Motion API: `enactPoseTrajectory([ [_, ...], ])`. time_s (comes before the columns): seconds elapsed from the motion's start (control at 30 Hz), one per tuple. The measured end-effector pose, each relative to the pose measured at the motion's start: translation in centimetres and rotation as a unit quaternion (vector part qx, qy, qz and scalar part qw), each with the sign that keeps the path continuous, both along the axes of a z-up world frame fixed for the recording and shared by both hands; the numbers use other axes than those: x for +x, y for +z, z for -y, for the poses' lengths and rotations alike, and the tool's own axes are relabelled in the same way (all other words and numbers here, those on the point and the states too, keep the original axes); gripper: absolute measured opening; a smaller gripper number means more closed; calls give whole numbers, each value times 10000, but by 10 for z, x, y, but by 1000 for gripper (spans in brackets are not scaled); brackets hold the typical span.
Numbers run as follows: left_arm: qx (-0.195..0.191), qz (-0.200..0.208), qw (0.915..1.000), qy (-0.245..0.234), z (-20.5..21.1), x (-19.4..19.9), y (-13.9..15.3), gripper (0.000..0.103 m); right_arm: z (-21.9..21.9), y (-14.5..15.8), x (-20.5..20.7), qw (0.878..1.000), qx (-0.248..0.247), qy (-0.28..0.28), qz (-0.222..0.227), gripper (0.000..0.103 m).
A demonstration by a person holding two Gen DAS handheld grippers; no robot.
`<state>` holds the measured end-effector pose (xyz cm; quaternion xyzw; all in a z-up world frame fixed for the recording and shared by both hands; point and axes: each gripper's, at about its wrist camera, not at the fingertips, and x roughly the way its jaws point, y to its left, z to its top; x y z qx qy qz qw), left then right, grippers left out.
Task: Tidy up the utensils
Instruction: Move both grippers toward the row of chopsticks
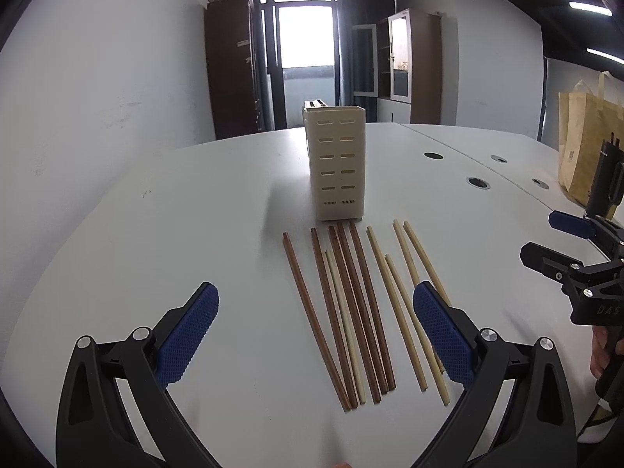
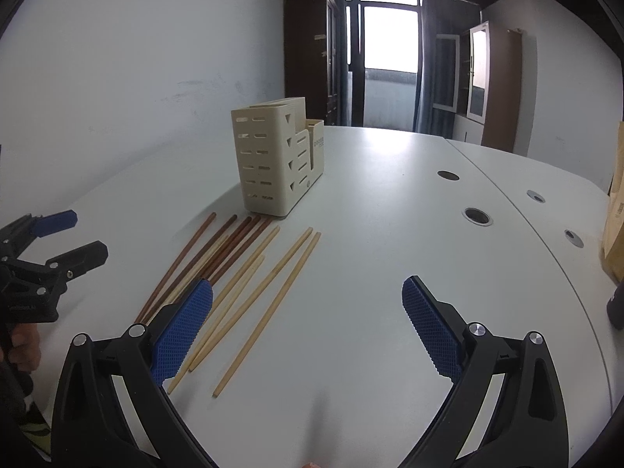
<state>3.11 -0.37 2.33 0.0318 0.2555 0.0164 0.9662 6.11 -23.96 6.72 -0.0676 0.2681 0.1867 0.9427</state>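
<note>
Faintly, "DAS" on right tool (image 1: 546,241), holder (image 2: 279,160) lettering illegible

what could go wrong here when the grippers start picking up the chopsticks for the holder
1. The dark chopsticks lie tight together with a pale one among them, so the open left gripper may pinch several or mix colours.
2. The holder is tall and narrow and stands right at the chopstick tips; a bump while loading could tip it.
3. The open right gripper hovers close beside the left, so they could collide over the pale chopsticks.
</note>
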Motion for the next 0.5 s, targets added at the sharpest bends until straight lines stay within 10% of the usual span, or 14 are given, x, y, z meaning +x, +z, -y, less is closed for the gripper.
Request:
enactPoseTrajectory([
  [0.5, -284, -481, 9984, -109, -7, 55, 18, 97, -6, 13, 34, 9994, -318, 4, -105, 99],
])
